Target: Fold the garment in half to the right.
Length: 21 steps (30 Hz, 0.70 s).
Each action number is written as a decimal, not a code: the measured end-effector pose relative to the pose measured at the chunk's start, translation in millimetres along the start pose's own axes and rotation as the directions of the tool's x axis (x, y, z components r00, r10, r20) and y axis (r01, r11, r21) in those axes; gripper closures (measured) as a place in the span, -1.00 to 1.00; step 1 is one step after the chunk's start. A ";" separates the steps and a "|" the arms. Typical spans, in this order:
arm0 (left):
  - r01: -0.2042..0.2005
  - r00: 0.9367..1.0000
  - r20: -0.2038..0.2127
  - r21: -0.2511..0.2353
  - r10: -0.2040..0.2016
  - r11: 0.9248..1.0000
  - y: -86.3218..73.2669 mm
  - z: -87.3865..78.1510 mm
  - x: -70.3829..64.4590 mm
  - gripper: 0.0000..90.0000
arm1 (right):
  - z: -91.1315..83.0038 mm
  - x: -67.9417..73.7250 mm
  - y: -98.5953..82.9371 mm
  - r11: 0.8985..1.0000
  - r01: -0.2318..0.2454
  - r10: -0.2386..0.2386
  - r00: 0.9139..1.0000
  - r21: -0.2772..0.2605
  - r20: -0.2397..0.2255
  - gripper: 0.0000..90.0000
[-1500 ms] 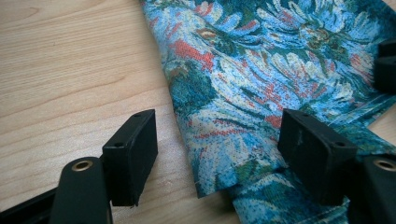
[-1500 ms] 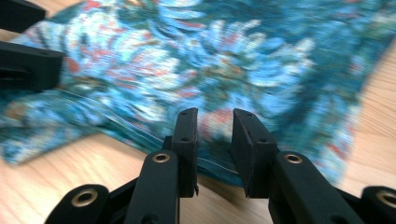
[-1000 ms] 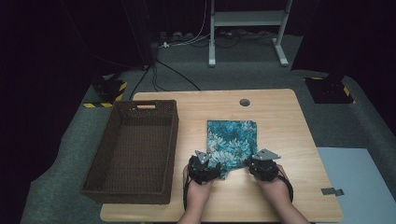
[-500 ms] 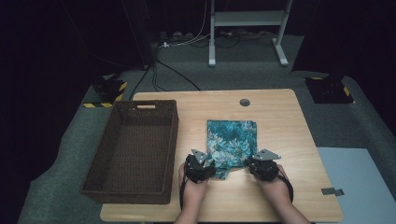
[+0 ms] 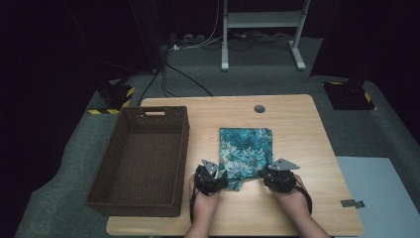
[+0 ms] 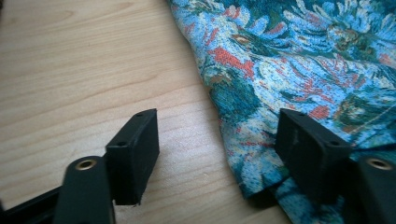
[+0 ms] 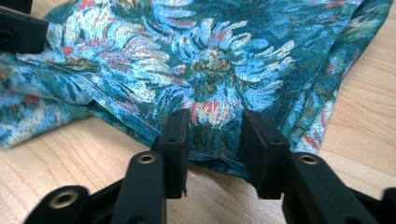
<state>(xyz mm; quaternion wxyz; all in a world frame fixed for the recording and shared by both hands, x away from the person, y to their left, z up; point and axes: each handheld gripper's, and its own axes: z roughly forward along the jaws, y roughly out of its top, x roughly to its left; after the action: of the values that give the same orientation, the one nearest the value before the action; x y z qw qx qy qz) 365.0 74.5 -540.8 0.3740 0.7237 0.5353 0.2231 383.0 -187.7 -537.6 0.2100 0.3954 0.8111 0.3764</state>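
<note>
high view: the folded floral cloth lies at the centre of the worktop, with the brown wicker basket at centre left. both hands come in from the bottom edge; the left gripper sits at the cloth's near left corner, the right gripper at its near right corner.

left gripper view: the jaws stand wide apart, one over bare wood at lower left, the other resting on the cloth's edge at lower right. closing from here could catch just the top layer, or slide off and miss the fabric.

right gripper view: the jaws are partly apart and straddle the near hem at lower centre, not yet clamped. a shallow bite could let the fold slip out and the cloth fall open on lifting.
</note>
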 end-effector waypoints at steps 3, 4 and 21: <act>0.010 1.000 0.015 0.001 -0.010 1.000 1.1 -0.9 -0.2 -0.39 | -4.0 -0.3 -0.1 1.000 -0.012 0.012 1.000 -0.018 -0.008 0.22; 0.013 1.000 0.020 -0.006 -0.013 1.000 2.9 -1.8 -0.8 -0.40 | -5.8 -0.4 -0.3 1.000 -0.014 0.013 1.000 -0.023 -0.009 0.19; -0.011 0.997 0.079 -0.042 0.014 0.999 35.5 -4.6 -21.0 -0.43 | -42.3 -35.0 -30.9 0.995 -0.097 0.097 0.995 -0.010 0.036 -0.35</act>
<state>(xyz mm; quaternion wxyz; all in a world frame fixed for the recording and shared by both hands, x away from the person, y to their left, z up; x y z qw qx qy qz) 376.4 51.0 -508.6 0.4085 0.7275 0.5108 0.2074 361.9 -247.1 -533.6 0.2080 0.4403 0.7855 0.3820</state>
